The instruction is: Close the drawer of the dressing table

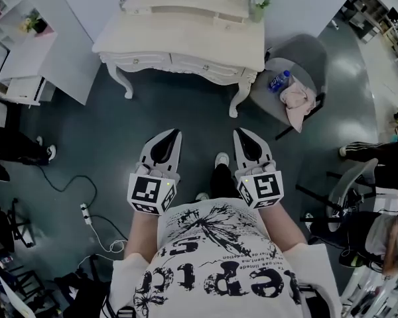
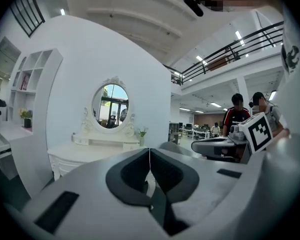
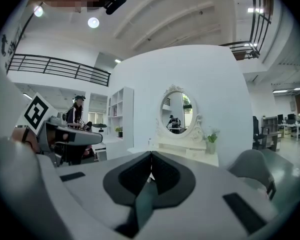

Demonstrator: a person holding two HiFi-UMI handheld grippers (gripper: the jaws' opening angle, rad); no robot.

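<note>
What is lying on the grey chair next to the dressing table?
On the grey chair lie a blue bottle and a crumpled pinkish cloth. The cloth covers part of the seat and hangs over its edge, so anything beneath it cannot be seen.

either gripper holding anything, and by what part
Nothing is held: the left gripper and right gripper both have jaws shut on nothing, short of the dressing table.

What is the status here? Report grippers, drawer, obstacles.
Left gripper and right gripper shut, empty. Dresser ahead, untouched; drawer state unclear from here. Chair beside it, off the path.
</note>
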